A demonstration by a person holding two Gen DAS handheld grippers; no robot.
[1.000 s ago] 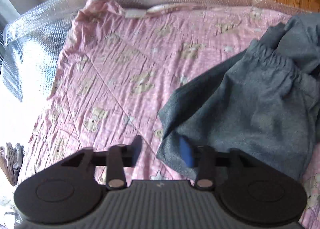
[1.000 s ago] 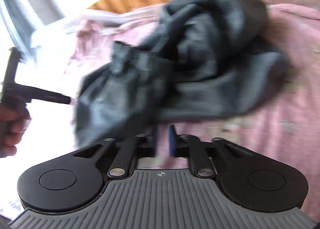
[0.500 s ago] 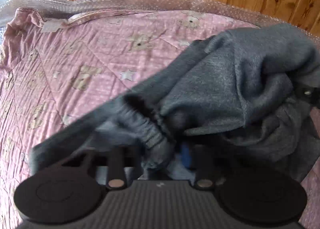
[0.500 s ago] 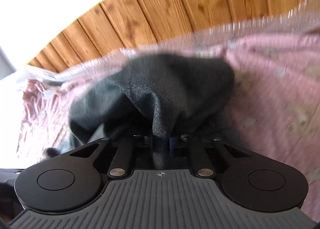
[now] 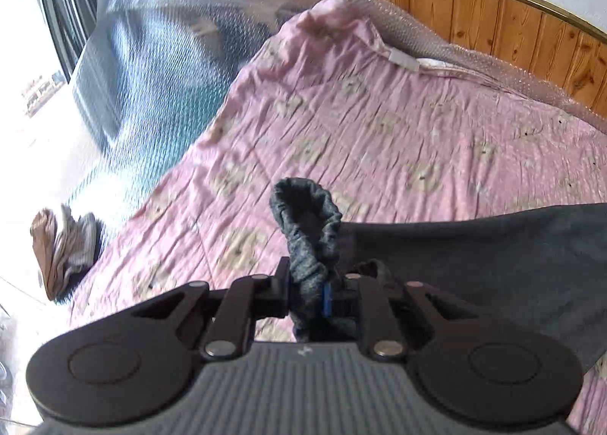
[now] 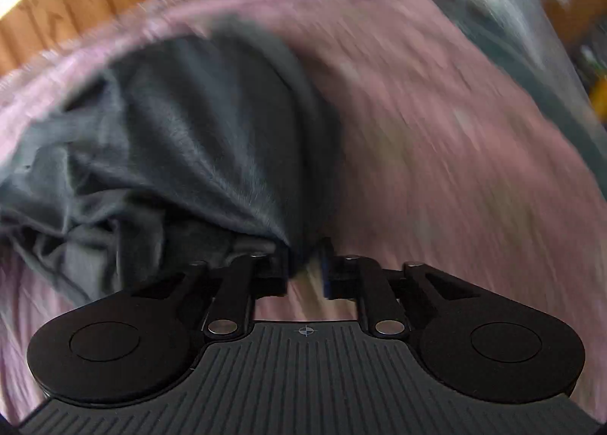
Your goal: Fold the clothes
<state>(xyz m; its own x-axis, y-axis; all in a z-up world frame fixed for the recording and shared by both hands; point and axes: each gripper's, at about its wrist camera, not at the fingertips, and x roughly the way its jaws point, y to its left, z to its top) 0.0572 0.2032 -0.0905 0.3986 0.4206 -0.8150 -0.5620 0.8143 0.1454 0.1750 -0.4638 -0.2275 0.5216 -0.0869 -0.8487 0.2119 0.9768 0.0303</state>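
Note:
A dark grey garment (image 5: 474,256) hangs over the pink bear-print bedspread (image 5: 379,123). My left gripper (image 5: 307,294) is shut on its gathered elastic edge (image 5: 307,215), which sticks up in a loop above the fingers, while the cloth stretches off to the right. In the blurred right wrist view the same garment (image 6: 197,139) lies bunched to the left on the bedspread (image 6: 436,169). My right gripper (image 6: 305,271) has its jaws opening. A tip of cloth lies by the left finger, and bedspread shows through the gap.
A wooden headboard (image 5: 512,29) with a brass rim runs behind the bed. Bubble wrap (image 5: 151,74) covers the mattress edge at the left. A small pile of folded cloth (image 5: 64,245) lies beyond the bed's left side, near a bright window.
My left gripper closed on the garment's elastic edge and pulled it leftward, drawing the cloth taut. My right gripper gripped a fold of the garment, swung right, and now its jaws have parted.

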